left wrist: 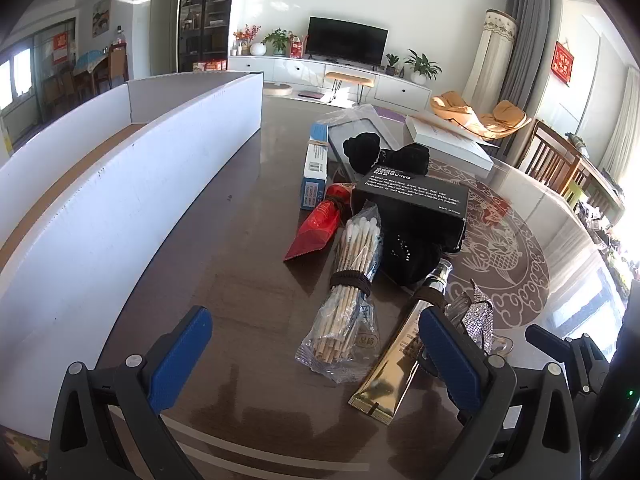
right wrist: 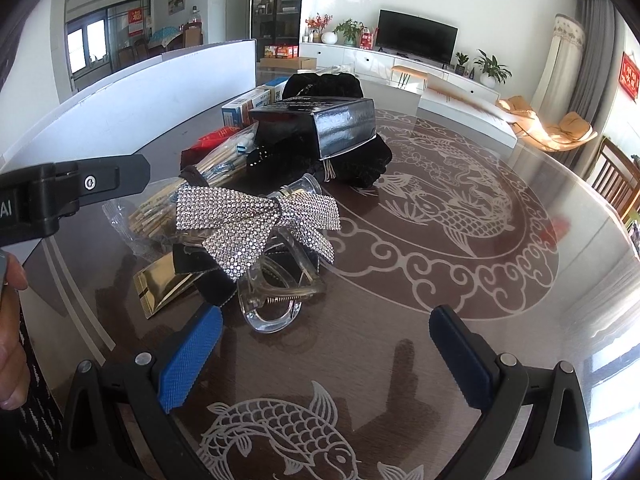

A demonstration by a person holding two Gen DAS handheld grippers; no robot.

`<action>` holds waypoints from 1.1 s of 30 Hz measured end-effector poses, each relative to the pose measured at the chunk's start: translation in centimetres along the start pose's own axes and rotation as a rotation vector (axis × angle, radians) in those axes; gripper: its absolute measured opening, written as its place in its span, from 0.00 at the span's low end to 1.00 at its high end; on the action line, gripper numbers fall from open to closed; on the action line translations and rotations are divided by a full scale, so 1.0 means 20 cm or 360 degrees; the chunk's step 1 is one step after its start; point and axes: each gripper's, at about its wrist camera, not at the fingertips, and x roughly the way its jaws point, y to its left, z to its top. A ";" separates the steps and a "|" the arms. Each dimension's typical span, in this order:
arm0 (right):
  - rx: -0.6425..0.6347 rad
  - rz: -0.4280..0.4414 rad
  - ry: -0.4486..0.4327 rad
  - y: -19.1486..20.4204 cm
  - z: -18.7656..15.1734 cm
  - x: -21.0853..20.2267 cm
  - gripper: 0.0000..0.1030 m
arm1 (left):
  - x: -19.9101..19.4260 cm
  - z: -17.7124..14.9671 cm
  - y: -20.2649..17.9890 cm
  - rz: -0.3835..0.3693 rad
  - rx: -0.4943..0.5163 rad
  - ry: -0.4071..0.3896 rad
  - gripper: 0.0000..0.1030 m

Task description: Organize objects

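Lying between the released left hand-held gripper (left wrist: 316, 354) fingers, cotton swabs (left wrist: 346, 296); right hand-held gripper (right wrist: 326, 354) released beside the hair clip (right wrist: 276, 300).

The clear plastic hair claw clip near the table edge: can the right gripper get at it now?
Probably yes. The right gripper is open, and the clear plastic hair claw clip lies just ahead with bare table between, though a rhinestone bow overlaps its far end.
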 end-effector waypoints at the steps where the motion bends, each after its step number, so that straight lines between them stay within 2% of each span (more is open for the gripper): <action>1: 0.0000 0.0000 0.0000 0.00 0.00 0.00 1.00 | 0.00 0.00 0.00 -0.0001 -0.0001 0.0002 1.00; 33: 0.0000 0.0000 0.0007 0.00 -0.01 0.01 1.00 | 0.01 -0.01 -0.01 -0.0017 0.0001 0.0026 1.00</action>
